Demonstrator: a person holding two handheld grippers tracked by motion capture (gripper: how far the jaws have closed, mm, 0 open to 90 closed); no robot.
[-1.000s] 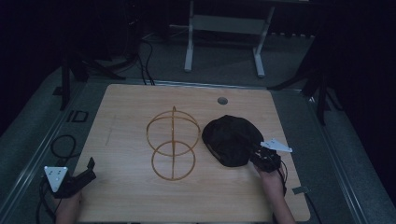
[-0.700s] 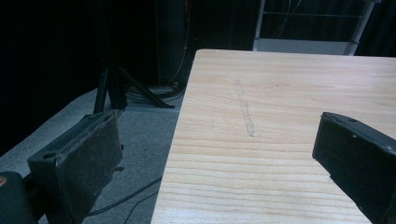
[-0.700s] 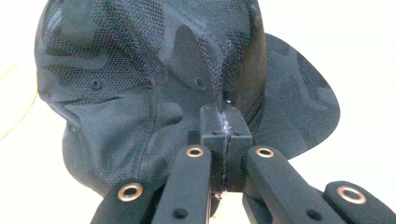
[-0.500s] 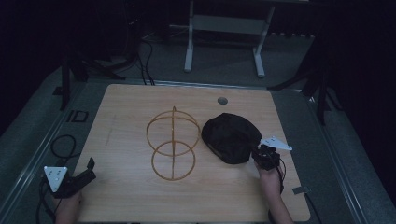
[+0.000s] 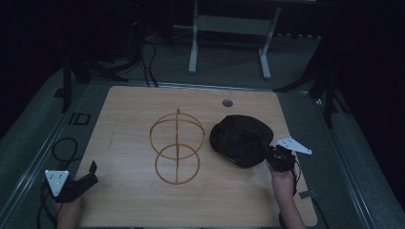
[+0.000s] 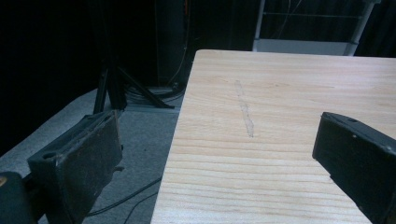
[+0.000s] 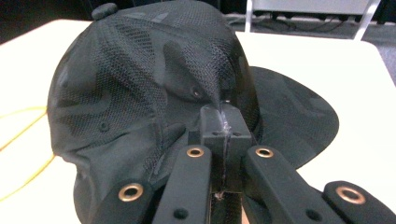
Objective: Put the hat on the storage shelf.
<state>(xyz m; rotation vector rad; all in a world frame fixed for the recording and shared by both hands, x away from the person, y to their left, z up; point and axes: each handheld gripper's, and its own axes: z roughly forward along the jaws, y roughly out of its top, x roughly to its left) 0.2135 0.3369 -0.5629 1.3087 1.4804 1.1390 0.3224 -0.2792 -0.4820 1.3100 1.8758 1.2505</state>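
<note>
Right gripper: jaws pressed together on a pinch of mesh fabric of the black baseball cap, which sits on the right half of the wooden table, just right of a yellow wire-hoop stand. Left gripper: jaws wide apart, empty, over the table's near left corner, well apart from the cap.

Over the last second the right gripper, its jaws pinched together on the fabric of the black cap, drew back toward the person's side of the table. The cap's near edge came with it, so the cap slid slightly toward the table's right front. The person's right hand moved back with the gripper.
</note>
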